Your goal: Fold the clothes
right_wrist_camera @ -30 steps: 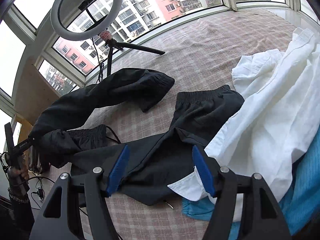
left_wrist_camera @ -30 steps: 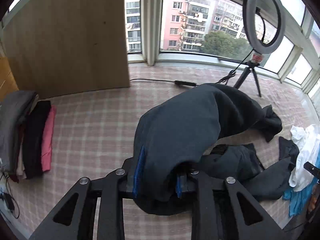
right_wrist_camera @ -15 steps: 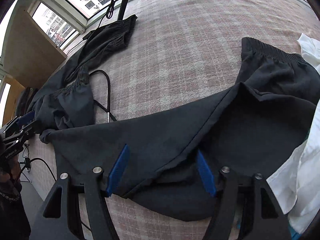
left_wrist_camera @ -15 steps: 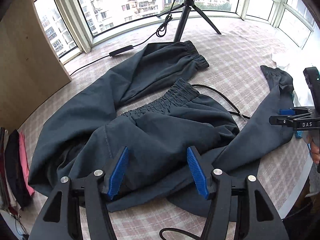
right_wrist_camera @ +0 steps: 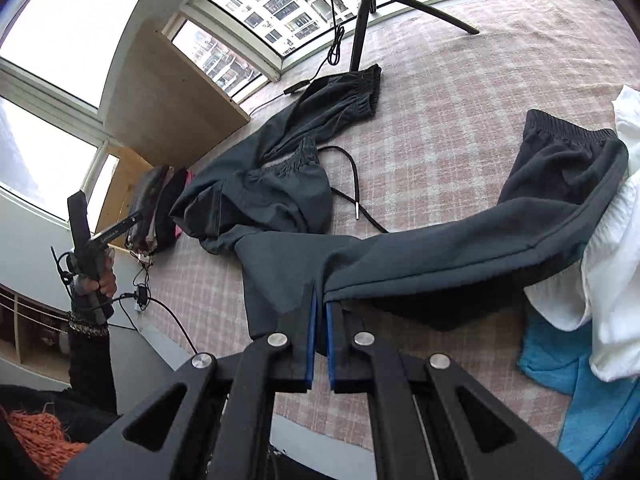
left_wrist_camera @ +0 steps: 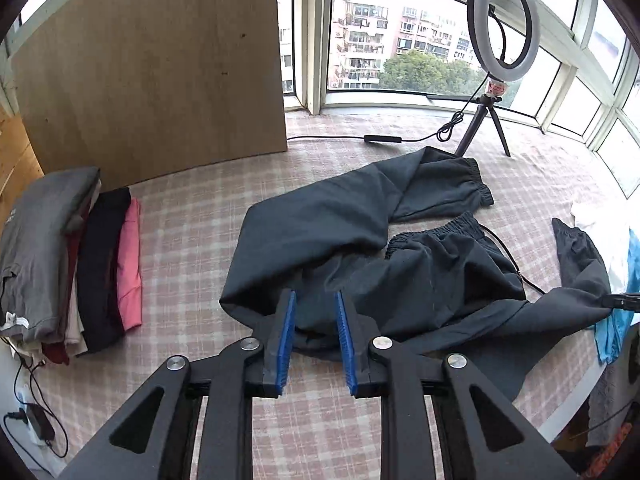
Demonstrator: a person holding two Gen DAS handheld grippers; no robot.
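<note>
Dark grey sweatpants (left_wrist_camera: 360, 240) lie crumpled on the pink checked surface (left_wrist_camera: 192, 216), one leg toward the window, the other stretched right. My left gripper (left_wrist_camera: 315, 308) is partly open, its blue pads (left_wrist_camera: 286, 332) either side of a fold at the pants' near edge, not clamped. My right gripper (right_wrist_camera: 321, 304) is shut on the edge of the pants (right_wrist_camera: 460, 248) and holds the stretched leg. The left gripper (right_wrist_camera: 86, 232) also shows in the right wrist view, held in a hand.
A stack of folded clothes (left_wrist_camera: 68, 256) lies at the left. A ring light on a tripod (left_wrist_camera: 500, 40) and its cable (left_wrist_camera: 382, 139) stand by the window. A white garment (right_wrist_camera: 612, 264) and blue cloth (right_wrist_camera: 576, 392) lie at the right. A wooden board (left_wrist_camera: 152, 68) leans behind.
The left gripper let the pants drop, pulled back toward their near-left edge and narrowed. The right gripper closed on the pants' edge.
</note>
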